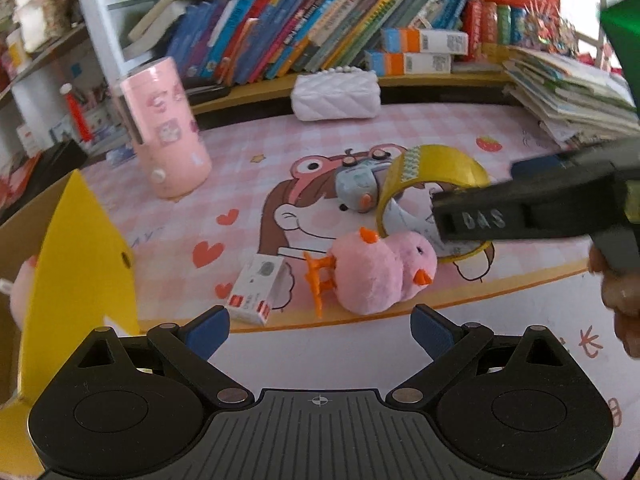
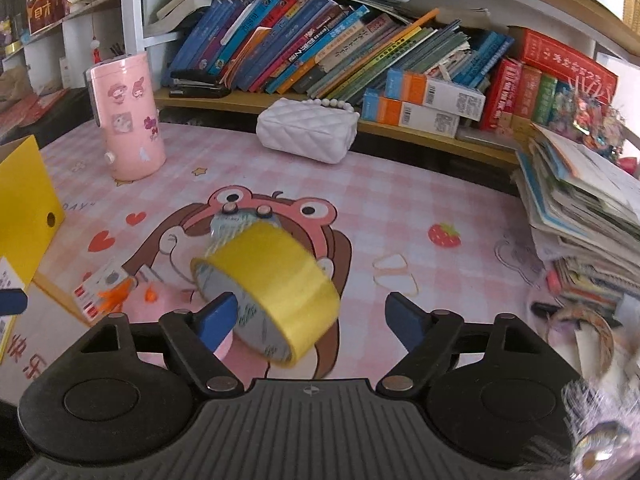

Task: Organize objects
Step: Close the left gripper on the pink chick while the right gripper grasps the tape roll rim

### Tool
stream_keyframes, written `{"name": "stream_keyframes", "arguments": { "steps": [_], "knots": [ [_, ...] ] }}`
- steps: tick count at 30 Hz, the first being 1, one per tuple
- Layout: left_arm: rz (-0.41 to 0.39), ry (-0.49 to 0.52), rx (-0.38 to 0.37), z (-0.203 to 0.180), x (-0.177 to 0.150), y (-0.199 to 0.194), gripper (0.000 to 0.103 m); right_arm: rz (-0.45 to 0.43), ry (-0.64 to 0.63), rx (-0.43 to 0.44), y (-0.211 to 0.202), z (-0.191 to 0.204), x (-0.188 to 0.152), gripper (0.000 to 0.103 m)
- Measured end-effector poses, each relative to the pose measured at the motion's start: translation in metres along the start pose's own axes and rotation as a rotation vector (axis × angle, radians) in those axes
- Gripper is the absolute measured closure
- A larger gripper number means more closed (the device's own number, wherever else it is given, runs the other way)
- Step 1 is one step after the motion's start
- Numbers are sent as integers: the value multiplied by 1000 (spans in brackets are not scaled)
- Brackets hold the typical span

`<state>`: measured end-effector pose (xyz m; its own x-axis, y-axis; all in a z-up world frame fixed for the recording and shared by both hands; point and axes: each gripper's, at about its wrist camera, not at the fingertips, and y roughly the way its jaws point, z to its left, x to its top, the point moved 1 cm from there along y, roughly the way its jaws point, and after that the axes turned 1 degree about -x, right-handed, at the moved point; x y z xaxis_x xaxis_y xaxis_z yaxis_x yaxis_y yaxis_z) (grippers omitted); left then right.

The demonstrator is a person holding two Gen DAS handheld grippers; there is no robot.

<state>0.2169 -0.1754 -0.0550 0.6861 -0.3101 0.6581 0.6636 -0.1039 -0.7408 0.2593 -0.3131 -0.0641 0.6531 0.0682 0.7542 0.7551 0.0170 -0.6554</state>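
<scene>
Where tongs [image 2: 308, 320] gape: glossy yellow tape ring [image 2: 268, 292]

tape roll [image 2: 266, 292] above mat [image 2: 400, 200] | plush chick [image 1: 380, 276] below it | tumbler [image 2: 128, 124] far-left | purse [image 2: 308, 134] behind

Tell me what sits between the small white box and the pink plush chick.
An orange claw-like clip, right against the chick and beside the box, seen clearly in the left wrist view.

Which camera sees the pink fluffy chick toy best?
The left wrist view: the pink chick lies whole and unblocked on the mat. The right wrist view shows only a pink sliver behind the right gripper's finger.
</scene>
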Motion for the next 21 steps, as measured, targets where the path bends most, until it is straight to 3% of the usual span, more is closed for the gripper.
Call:
{"name": "stream_keyframes", "arguments": {
  "steps": [2, 4, 9, 12, 21],
  "knots": [
    [6, 22, 0, -5, 2, 4, 5, 1, 7, 14, 7, -3, 3, 38],
    [8, 41, -1, -9, 5, 9, 5, 9, 23, 40, 11, -6, 6, 61],
    [4, 60, -13, -17, 12, 16, 5, 34, 93, 78, 11, -21, 6, 73],
    [5, 68, -23, -21, 14, 21, 5, 43, 131, 71, 7, -31, 4, 87],
    [12, 112, -42, -34, 20, 40, 5, 24, 207, 29, -12, -52, -4, 91]
  ]
}}
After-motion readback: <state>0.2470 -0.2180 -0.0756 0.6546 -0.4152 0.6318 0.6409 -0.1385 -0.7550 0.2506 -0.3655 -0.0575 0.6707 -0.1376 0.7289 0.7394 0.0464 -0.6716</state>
